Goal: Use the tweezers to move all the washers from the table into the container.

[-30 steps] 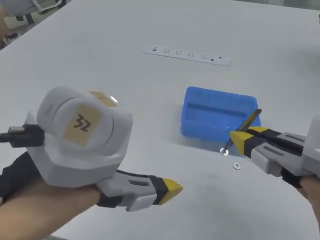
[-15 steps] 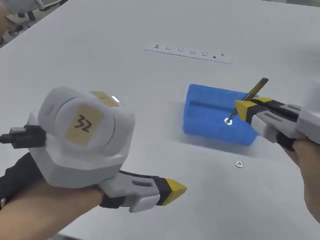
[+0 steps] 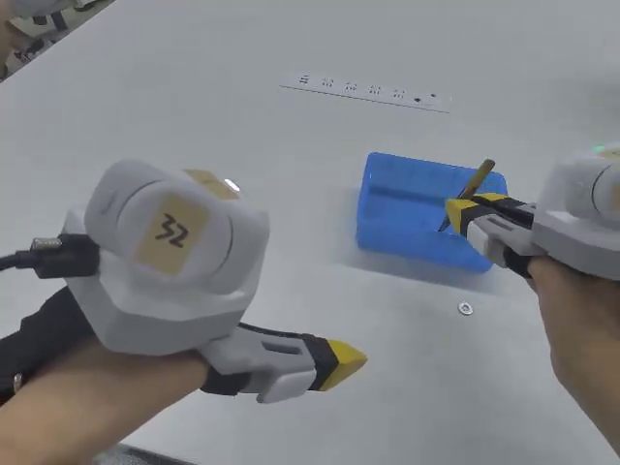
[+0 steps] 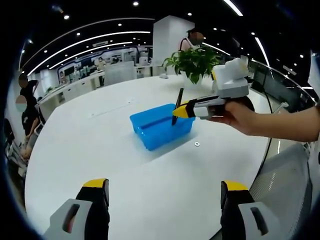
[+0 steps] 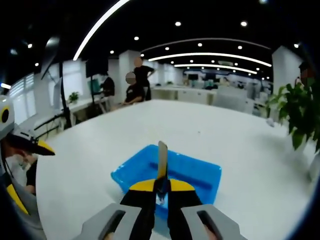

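Observation:
A blue container [image 3: 412, 199] stands on the white table. My right gripper [image 3: 457, 217] is shut on dark tweezers [image 3: 474, 184], whose lower tip points down into the container. Whether a washer hangs at that tip I cannot tell. One small washer [image 3: 466, 309] lies on the table just in front of the container. In the left gripper view the container [image 4: 155, 131], the tweezers [image 4: 176, 105] and the washer [image 4: 197, 144] lie ahead. My left gripper [image 4: 165, 186] is open with nothing in it, low at the near left [image 3: 347, 360]. The right gripper view looks along the tweezers [image 5: 162, 160] over the container [image 5: 195, 172].
A thin white strip with dark marks [image 3: 368, 93] lies farther back on the table. The table's curved edge [image 4: 260, 165] runs to the right of the washer. A potted plant [image 4: 194, 61] and people stand beyond the table.
My right gripper lifted the tweezers, with a washer at the tip, from the table in front of the container to above its inside. The left gripper barely moved.

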A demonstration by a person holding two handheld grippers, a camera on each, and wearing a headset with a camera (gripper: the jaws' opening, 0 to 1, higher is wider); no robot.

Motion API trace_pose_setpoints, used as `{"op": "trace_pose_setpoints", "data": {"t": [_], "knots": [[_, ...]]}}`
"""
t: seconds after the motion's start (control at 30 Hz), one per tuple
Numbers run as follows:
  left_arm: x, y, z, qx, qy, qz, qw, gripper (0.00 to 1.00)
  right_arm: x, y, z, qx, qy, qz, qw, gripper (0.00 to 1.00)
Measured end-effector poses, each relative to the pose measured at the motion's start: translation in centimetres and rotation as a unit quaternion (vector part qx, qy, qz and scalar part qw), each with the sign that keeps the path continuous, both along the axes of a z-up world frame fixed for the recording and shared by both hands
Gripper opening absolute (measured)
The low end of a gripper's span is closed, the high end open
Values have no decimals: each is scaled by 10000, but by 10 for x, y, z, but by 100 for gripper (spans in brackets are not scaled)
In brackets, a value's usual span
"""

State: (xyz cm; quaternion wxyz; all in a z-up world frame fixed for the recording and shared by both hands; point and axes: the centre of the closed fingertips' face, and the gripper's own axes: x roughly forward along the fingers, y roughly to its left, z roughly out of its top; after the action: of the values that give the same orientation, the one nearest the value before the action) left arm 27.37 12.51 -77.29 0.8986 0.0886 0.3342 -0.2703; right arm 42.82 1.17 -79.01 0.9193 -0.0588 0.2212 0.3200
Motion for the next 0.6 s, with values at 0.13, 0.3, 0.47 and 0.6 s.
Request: {"op": "trace_pose_setpoints", "data": {"t": [0.13, 0.3, 0.47, 0.6], "knots": [[0, 2, -1, 14, 18, 13, 10000, 95, 6, -1, -8, 32, 97, -35, 9999, 4], [0, 2, -1, 26, 28, 23, 10000, 95, 4, 1, -11, 24, 172, -37, 9998, 4], [0, 1, -2, 33, 35, 8, 10000, 94, 6, -1, -13, 35, 222, -61, 9997, 4], [0, 0, 0, 42, 13, -14, 10000, 94, 3, 0, -9, 46, 197, -37, 9998, 5]]}}
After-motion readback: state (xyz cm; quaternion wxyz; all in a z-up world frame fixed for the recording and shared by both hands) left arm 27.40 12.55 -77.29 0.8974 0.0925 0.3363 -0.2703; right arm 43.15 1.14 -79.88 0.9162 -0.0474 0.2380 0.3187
